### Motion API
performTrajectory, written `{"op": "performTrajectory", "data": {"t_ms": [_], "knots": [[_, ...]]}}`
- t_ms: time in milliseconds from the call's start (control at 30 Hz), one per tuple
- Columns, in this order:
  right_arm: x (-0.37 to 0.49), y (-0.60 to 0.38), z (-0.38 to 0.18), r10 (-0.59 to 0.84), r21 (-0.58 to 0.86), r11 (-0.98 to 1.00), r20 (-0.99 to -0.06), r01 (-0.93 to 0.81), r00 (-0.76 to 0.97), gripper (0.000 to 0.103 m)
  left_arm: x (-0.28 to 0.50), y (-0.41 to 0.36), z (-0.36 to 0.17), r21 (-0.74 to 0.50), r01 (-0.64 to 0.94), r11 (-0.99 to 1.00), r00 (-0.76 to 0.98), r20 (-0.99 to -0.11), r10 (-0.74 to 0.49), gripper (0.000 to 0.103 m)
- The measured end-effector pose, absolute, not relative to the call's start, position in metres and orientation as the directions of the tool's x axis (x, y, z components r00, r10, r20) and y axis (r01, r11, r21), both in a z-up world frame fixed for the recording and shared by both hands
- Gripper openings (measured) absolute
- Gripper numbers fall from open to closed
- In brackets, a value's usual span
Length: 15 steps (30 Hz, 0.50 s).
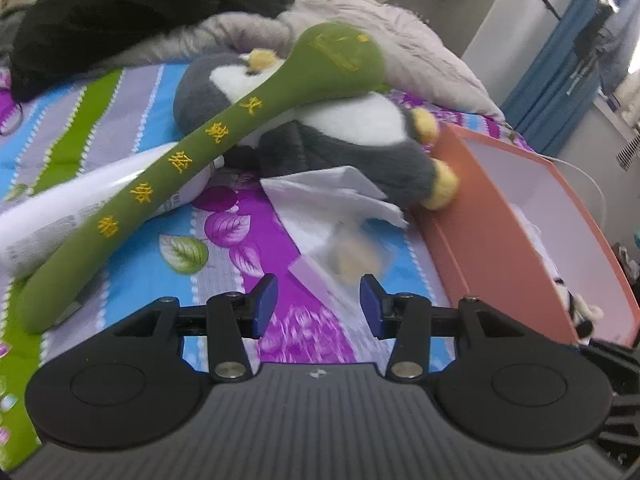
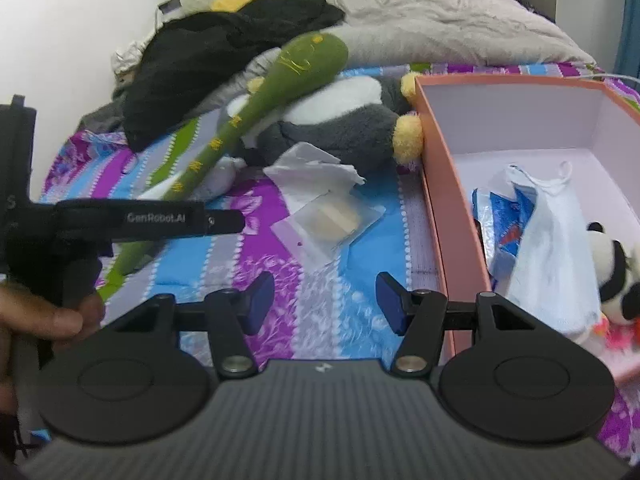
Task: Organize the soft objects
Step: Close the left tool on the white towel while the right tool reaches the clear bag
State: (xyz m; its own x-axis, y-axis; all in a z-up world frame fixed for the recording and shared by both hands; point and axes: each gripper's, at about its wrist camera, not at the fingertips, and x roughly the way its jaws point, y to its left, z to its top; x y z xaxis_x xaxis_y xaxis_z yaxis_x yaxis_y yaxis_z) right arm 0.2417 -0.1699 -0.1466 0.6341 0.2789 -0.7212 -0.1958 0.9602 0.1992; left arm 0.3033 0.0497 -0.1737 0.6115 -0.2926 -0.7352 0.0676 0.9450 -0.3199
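Observation:
A grey and white penguin plush (image 1: 344,132) (image 2: 340,120) lies on the striped bedsheet against the pink box (image 1: 472,216) (image 2: 444,184). A long green plush stick with yellow letters (image 1: 192,152) (image 2: 248,112) leans across it. A white tissue (image 1: 332,192) (image 2: 312,168) and a clear packet (image 1: 352,252) (image 2: 332,220) lie in front. My left gripper (image 1: 319,306) is open and empty, just short of the packet. My right gripper (image 2: 325,302) is open and empty over the sheet. The box holds a white cloth (image 2: 548,240), a blue packet (image 2: 500,216) and a small panda plush (image 2: 616,272).
A black garment (image 1: 140,12) (image 2: 224,60) and a grey blanket (image 1: 380,40) (image 2: 440,28) are piled at the back of the bed. A white tube (image 1: 80,208) lies under the green stick. The left gripper's body and the hand holding it (image 2: 48,320) show at the right wrist view's left.

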Motion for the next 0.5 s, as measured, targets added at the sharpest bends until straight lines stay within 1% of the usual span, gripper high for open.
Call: {"op": "performTrajectory", "data": {"t_ms": [167,233,367,500], "knots": [[0.281,-0.163,-0.176,0.270,0.197,0.963,-0.753,-0.185,0.600,0.059,0.344,0.055,-0.205,-0.337,0.044,0.940,0.597,-0.746,-0.295,0.051],[0.295,-0.160,-0.187,0.259,0.191,0.966,-0.767,-0.176,0.587,0.066,0.359,0.055,-0.216,-0.346,0.043,0.937,0.598,-0.743,-0.301,0.051],[0.319,-0.157,-0.206,0.270,0.212,0.963,-0.779,-0.168,0.566,0.066,0.385,0.057,-0.234,-0.345,0.032,0.938,0.589,-0.752,-0.296,0.051],[0.336,-0.152,-0.220,0.273,0.213,0.962,-0.784,-0.173,0.557,0.066,0.403,0.057,-0.242,-0.347,0.060,0.936,0.604,-0.734,-0.311,0.051]]}}
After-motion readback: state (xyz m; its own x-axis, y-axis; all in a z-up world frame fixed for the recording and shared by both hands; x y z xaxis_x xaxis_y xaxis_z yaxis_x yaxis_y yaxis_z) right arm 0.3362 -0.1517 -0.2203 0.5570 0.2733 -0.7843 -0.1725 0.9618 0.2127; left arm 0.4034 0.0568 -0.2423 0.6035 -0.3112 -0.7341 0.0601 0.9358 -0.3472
